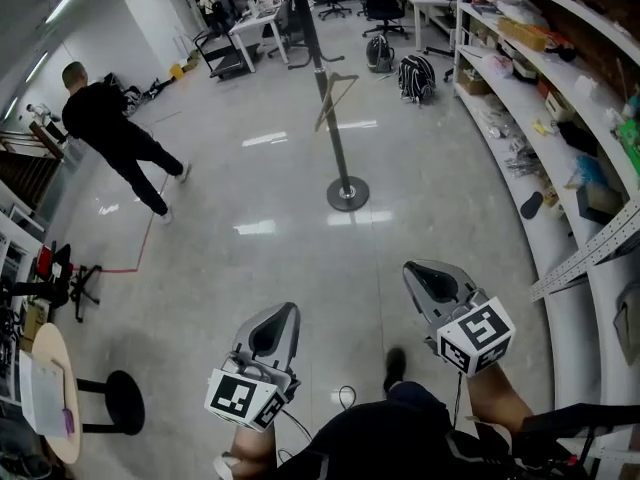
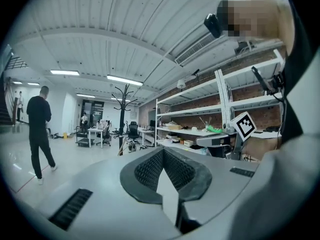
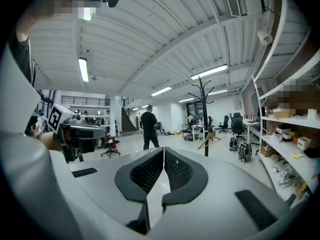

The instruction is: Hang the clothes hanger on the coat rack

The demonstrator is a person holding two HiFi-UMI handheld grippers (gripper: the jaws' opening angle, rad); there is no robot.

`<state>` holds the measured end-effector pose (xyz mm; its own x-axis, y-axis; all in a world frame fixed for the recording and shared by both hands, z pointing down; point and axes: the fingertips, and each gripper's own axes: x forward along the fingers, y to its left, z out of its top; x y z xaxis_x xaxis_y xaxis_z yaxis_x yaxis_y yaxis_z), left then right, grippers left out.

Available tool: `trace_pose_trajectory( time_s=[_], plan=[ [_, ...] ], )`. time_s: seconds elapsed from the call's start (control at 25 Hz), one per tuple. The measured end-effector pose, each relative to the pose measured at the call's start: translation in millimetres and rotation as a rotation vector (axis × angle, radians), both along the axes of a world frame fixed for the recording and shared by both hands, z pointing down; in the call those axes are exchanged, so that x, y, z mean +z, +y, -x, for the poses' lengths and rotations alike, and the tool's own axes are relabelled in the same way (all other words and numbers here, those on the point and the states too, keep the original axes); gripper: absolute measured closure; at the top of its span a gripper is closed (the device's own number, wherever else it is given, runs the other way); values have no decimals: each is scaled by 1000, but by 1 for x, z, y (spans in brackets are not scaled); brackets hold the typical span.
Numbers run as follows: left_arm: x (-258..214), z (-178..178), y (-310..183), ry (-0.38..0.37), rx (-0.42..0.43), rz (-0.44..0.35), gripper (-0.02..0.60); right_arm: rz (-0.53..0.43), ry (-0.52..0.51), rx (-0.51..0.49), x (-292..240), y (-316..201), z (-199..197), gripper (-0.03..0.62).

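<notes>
Evidently the clothes hanger [image 1: 339, 101] already hung partway up the coat rack [image 1: 340, 160], well ahead of both tools across the open floor [image 1: 260, 258]. Its tan triangle lay against or just beside the dark pole; which peg carried the hook was too small to tell.

The left tool [image 2: 162, 152] had its ribbed black pads pressed together with nothing between them. The right tool [image 3: 163, 151] was likewise closed and empty. Both were held low in front of the person.

The hanger looked like thin wood, an open three-sided frame with a small hook at the apex, so it would probably be light and rigid, neither slippery nor delicate. The best hold would likely be across one sloping shoulder close to the neck. That would leave the hook free and keep the frame from swinging.

The rack was a slim dark metal post on a flat round disc base, with curled branches at the top. The floor was a pale, glossy grey that mirrored the ceiling lights. White shelves [image 1: 560, 208] ran along the right side.
</notes>
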<state>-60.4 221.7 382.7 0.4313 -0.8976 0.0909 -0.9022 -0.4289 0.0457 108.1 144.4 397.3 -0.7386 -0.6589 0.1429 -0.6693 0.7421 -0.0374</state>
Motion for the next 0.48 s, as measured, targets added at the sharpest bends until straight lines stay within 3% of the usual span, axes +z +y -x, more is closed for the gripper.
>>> trace_pose_trajectory(
  time_s=[0.24, 0.48],
  plan=[
    [20, 33, 93, 58, -1, 1, 580, 27, 59, 26, 14, 101, 18, 585],
    [16, 34, 159, 104, 14, -34, 580, 52, 84, 49, 15, 176, 15, 585]
  ],
)
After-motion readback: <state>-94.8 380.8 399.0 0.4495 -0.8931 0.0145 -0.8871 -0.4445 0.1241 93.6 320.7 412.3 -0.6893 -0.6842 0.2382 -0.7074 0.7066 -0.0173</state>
